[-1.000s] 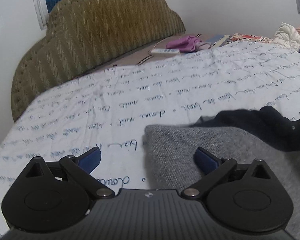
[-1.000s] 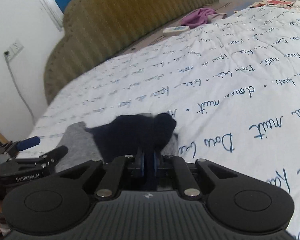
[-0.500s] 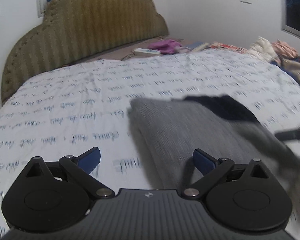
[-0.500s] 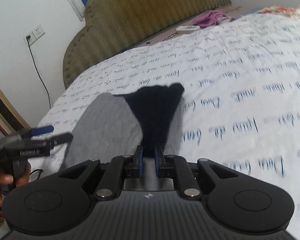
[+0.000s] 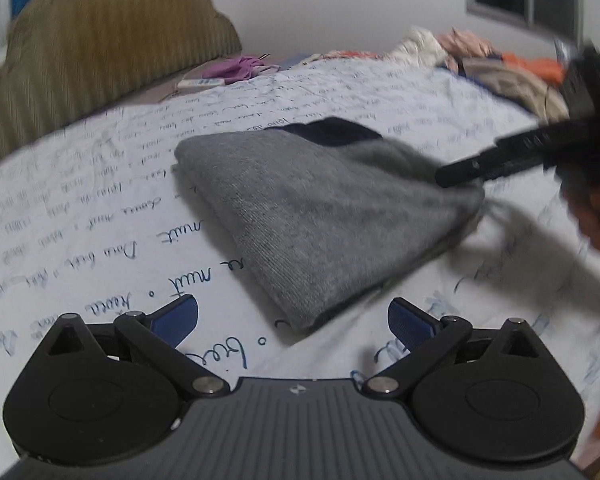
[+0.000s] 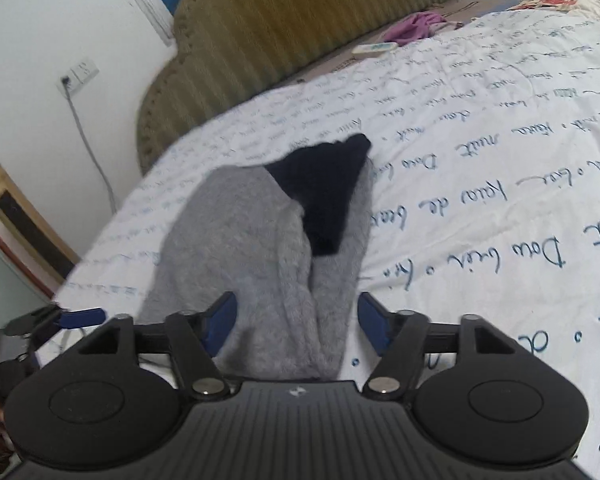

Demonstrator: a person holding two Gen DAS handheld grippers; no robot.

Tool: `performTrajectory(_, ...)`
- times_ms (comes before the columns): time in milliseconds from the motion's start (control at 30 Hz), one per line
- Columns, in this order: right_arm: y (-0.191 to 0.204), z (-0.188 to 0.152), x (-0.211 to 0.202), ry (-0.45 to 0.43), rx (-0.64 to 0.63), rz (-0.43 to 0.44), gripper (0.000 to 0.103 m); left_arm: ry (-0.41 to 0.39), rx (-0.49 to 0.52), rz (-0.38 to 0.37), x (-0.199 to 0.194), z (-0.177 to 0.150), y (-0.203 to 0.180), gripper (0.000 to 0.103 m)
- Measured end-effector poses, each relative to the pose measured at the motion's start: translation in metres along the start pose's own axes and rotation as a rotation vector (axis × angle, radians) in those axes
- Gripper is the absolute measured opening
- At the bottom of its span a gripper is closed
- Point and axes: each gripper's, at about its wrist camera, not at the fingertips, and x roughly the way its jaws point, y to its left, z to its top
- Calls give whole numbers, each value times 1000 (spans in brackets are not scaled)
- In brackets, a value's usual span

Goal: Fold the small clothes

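Observation:
A grey knit garment [image 5: 320, 216] with a dark navy part [image 5: 332, 130] lies folded on the bed's white, script-printed sheet [image 5: 100, 208]. My left gripper [image 5: 292, 320] is open just short of the garment's near corner, holding nothing. In the right wrist view the grey garment [image 6: 240, 248] runs forward from between the blue pads [image 6: 220, 320], and its navy part [image 6: 324, 192] lies at the far end. My right gripper [image 6: 296, 320] is opening; the grey cloth sits between the pads, which do not press it. The right gripper [image 5: 500, 160] shows blurred over the garment's right edge.
An olive padded headboard [image 6: 292, 36] stands behind the bed. A purple cloth [image 5: 240, 68] and a white remote [image 5: 200, 83] lie near it. A pile of clothes [image 5: 500, 64] sits at the far right. A wall socket with a cable [image 6: 78, 74] is on the left wall.
The right gripper's jaws have gone from shut on the dark cloth to apart. The garment's top layer now lies down on the bed. The left gripper has drawn back off the grey cloth.

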Motion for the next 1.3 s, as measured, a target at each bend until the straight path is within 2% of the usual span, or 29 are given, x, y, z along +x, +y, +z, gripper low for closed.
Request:
performTrajectory(33, 0, -2, 2, 8, 8, -2, 31, -2, 18, 41, 3, -1, -2, 103)
performTrajectory(100, 0, -6, 6, 21, 9, -12, 24, 2, 9, 101, 10, 1, 0, 103)
performTrajectory(167, 2, -9, 7, 26, 5, -17, 22, 5, -64, 148, 15, 3, 11, 103)
performTrajectory(333, 10, -12, 0, 30, -23, 9, 20, 12, -269, 171, 13, 1, 49, 103)
performTrajectory(433, 11, -14, 6, 62, -63, -35, 22, 57, -307, 133, 16, -3, 57, 103)
performTrajectory(500, 10, -13, 2, 47, -58, -54, 22, 68, -295, 99, 12, -4, 55, 103)
performTrajectory(600, 12, -5, -17, -52, -45, -78, 22, 34, -267, 95, -6, 2, 51, 102)
performTrajectory(733, 21, 8, -24, -142, -50, -48, 22, -37, -334, 87, -14, 34, 55, 103)
performTrajectory(867, 40, 3, 2, -88, -119, -67, 22, 4, -309, 140, 17, 56, 35, 103)
performTrajectory(967, 43, -11, 26, -16, -185, -208, 22, 108, -240, 168, 49, 45, 18, 99)
performTrajectory(1033, 41, -13, 20, -30, -163, -190, 22, 129, -270, 142, 53, 35, 19, 99)
performTrajectory(1100, 40, -10, 7, -63, -138, -131, 26, 112, -312, 121, 46, 34, 28, 100)
performTrajectory(1167, 33, -4, 2, -77, -112, -104, 49, 95, -340, 129, 42, 38, 37, 101)
performTrajectory(1200, 29, -1, 1, -78, -100, -103, 67, 87, -347, 139, 41, 41, 41, 101)
performTrajectory(1233, 26, 1, 2, -79, -89, -104, 71, 82, -350, 149, 41, 44, 43, 101)
performTrajectory(1300, 19, 4, 6, -68, -64, -95, 71, 80, -353, 164, 42, 49, 47, 101)
